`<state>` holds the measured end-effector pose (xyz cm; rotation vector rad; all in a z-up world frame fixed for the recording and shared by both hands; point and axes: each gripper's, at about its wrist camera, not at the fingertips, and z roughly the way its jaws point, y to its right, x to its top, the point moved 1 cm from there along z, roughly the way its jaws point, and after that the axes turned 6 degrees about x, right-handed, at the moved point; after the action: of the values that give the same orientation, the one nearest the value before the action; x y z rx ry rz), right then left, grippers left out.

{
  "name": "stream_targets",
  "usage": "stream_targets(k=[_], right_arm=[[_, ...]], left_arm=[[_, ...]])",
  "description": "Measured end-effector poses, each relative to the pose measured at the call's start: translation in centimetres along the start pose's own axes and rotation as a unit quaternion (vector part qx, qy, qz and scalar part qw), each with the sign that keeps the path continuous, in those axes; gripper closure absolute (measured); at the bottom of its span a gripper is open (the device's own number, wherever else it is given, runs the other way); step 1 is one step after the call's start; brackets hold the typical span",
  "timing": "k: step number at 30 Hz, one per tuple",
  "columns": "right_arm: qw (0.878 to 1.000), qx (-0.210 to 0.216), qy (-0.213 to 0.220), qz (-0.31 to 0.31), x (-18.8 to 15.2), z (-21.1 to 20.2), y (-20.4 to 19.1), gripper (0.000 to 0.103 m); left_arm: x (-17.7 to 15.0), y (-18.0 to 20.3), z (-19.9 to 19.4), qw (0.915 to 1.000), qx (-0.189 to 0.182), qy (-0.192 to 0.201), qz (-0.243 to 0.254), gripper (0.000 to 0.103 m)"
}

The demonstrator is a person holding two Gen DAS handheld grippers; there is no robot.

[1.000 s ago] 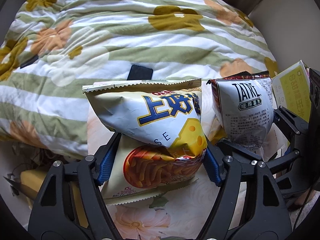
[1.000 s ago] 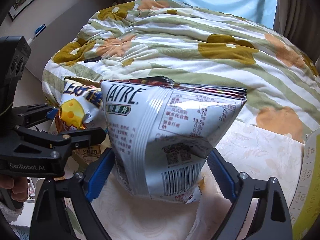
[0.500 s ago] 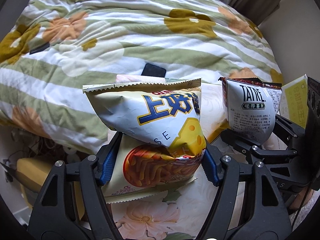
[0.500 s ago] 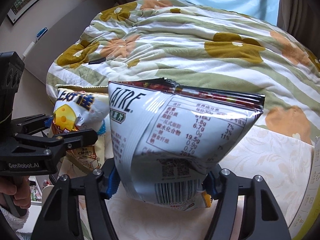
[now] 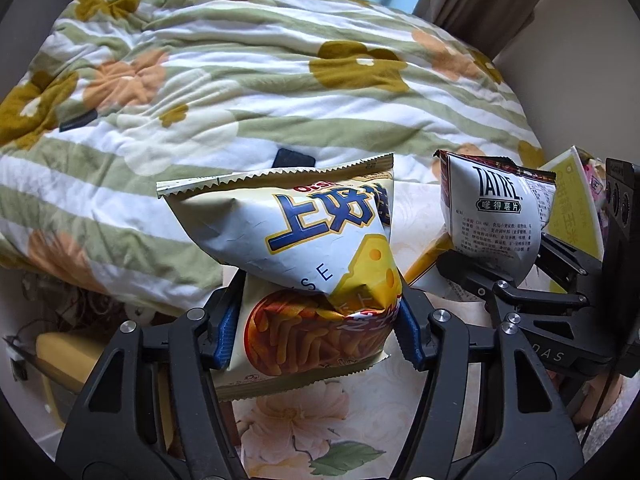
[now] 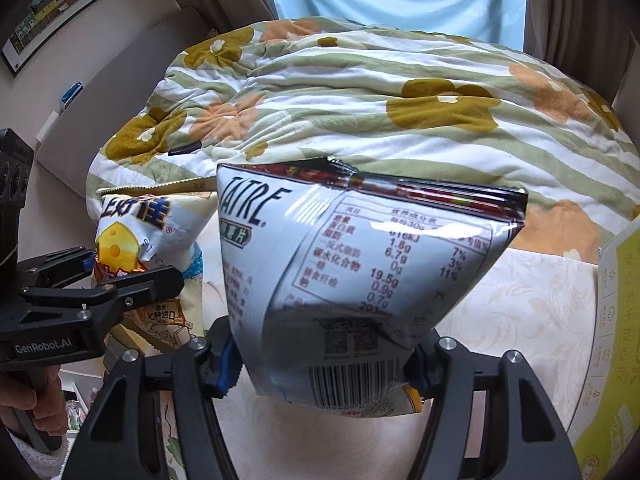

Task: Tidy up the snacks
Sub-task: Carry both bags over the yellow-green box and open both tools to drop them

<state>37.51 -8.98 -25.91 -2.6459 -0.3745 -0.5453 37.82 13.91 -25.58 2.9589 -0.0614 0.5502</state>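
Note:
My left gripper (image 5: 316, 332) is shut on a cream cheese-stick snack bag (image 5: 304, 256) with blue characters, held above a floral tablecloth (image 5: 304, 412). My right gripper (image 6: 324, 364) is shut on a white TATRE chip bag (image 6: 360, 264) with a dark red top seal, held above the cream cloth (image 6: 532, 312). The chip bag (image 5: 496, 220) and right gripper show at the right of the left wrist view. The cheese bag (image 6: 148, 248) and left gripper show at the left of the right wrist view. Both bags hang side by side, apart.
A bed with a green-striped floral quilt (image 5: 256, 92) fills the background, with a dark phone (image 5: 294, 158) on it. A yellow-green box (image 6: 616, 344) stands at the right edge of the table. A yellow object (image 5: 60, 350) lies low at the left.
Both grippers have lifted their bags higher and tilted up, showing more quilt and window. The right gripper's jaws closed tighter on the chip bag.

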Motion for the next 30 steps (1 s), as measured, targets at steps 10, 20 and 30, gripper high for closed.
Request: stream_targets(k=[10, 20, 30], right_arm=[[0.997, -0.039, 0.058, 0.029, -1.0, -8.4, -0.9, 0.043], [0.989, -0.046, 0.13, 0.059, -5.1, -20.0, 0.8, 0.043], [0.982, -0.09, 0.154, 0.053, -11.0, -30.7, 9.9, 0.043]], left_arm=[[0.2, 2.6, -7.2, 0.9976, -0.041, 0.049, 0.026, 0.044], [0.6, 12.2, -14.4, 0.9881, -0.077, 0.101, 0.087, 0.044], [-2.4, 27.9, -16.1, 0.9827, -0.11, 0.111, 0.099, 0.044]])
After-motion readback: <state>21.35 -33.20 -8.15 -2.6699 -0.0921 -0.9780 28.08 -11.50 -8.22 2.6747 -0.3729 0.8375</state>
